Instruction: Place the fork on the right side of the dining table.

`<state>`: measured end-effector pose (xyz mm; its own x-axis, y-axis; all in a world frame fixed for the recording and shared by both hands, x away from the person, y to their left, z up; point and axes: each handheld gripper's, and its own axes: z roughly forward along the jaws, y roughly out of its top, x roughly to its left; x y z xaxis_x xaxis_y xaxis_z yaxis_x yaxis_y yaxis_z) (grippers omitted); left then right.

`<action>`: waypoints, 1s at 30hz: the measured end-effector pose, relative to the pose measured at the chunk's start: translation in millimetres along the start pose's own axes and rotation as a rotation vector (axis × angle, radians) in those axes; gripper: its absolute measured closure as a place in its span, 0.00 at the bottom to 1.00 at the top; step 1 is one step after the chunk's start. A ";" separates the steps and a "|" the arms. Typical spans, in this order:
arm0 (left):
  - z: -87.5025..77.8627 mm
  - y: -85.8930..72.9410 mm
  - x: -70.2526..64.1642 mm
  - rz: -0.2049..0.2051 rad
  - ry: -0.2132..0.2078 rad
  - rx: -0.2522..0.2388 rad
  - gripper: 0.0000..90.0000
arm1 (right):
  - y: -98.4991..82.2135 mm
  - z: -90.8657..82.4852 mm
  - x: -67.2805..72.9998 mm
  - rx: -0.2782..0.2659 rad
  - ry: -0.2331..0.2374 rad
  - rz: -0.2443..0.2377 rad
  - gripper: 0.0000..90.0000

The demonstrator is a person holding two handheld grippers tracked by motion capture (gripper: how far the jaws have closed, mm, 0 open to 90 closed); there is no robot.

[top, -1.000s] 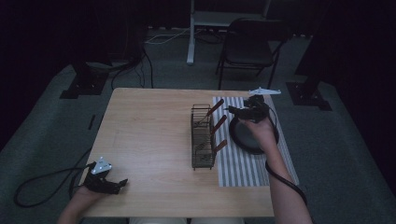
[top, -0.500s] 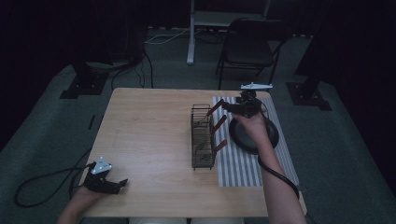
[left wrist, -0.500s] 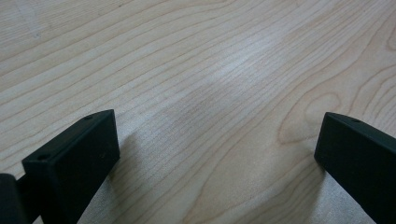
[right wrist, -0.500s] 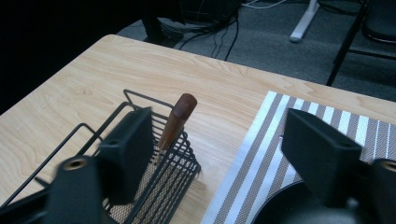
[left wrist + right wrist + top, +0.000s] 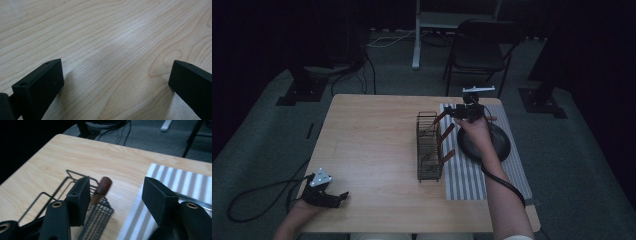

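A black wire rack stands mid-table with three brown-handled utensils leaning out to its right. My right gripper hovers at the farthest brown handle. In the right gripper view its jaws have just been closing. The handle's rounded tip lies between them, close to the left jaw, and neither pad presses on it. My left gripper rests on the table's near left corner, and its jaws stand wide open over bare wood.
A grey striped mat lies right of the rack with a dark round pan on it, under my right forearm. A chair and a desk leg stand beyond the wooden table.
My right hand has moved from above the pan toward the far end of the rack, up to the farthest handle, and its jaws have narrowed. The left gripper has stayed put.
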<state>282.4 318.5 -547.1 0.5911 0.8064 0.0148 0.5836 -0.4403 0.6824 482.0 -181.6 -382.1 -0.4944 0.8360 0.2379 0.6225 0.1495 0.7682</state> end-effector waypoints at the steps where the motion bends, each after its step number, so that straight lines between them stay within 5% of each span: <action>1: 0.0 0.0 0.0 0.000 0.000 0.000 0.00 | 0.5 1.0 0.2 0.003 0.012 0.004 0.49; 6: 0.0 0.0 0.0 0.000 0.000 0.000 0.00 | 4.4 6.2 -0.3 0.037 0.062 0.021 0.63; 16: 0.0 0.0 0.0 0.000 0.001 0.000 0.00 | 8.6 8.1 2.0 0.066 0.077 0.023 0.82; 26: 0.0 0.0 0.0 0.000 0.001 0.000 0.00 | 8.9 4.4 4.3 0.066 0.141 0.023 0.86; 30: 0.0 0.0 0.0 0.000 0.001 0.000 0.00 | 6.4 2.4 4.5 0.055 0.134 0.020 0.87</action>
<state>282.4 318.5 -547.1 0.5908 0.8067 0.0151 0.5834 -0.4401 0.6826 485.2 -175.6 -377.5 -0.5555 0.7620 0.3328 0.6634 0.1649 0.7298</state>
